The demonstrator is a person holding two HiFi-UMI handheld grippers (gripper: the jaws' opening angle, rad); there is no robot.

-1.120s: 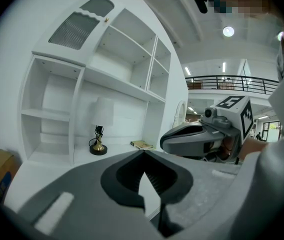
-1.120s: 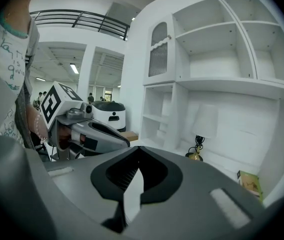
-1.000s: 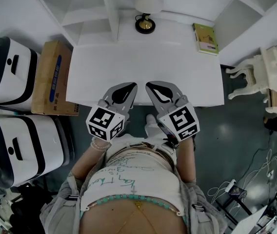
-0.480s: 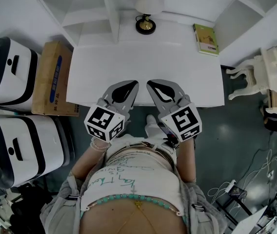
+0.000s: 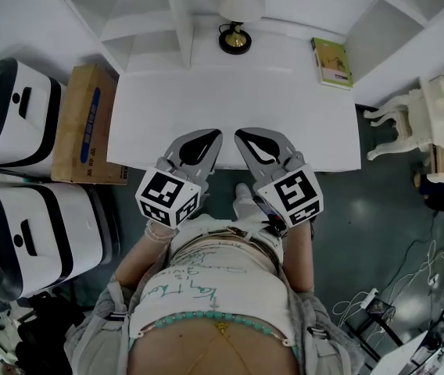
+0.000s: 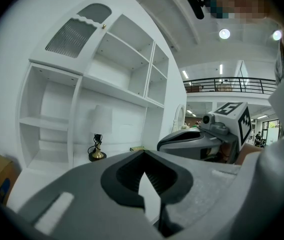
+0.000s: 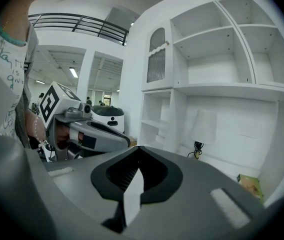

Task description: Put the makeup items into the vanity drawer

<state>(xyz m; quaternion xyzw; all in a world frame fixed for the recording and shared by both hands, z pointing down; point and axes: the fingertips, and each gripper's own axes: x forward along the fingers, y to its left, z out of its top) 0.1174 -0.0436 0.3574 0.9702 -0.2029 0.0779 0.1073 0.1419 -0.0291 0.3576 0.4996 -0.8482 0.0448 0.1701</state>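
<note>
The white vanity top (image 5: 230,108) is bare in front of me, and no makeup items or open drawer show in any view. My left gripper (image 5: 214,133) hovers at the vanity's front edge, shut with nothing between its jaws (image 6: 143,152). Just to its right is my right gripper (image 5: 239,134), which is likewise shut and empty (image 7: 138,148). Each gripper shows in the other's view: the right gripper (image 6: 197,139) and the left gripper (image 7: 94,131). Both tips point towards the vanity's shelves.
A black and gold lamp (image 5: 234,37) stands at the back of the top, with a green book (image 5: 331,62) at the back right. Two white machines (image 5: 11,108) and a cardboard box (image 5: 81,123) stand on the left. A white ornate stool (image 5: 409,123) is on the right.
</note>
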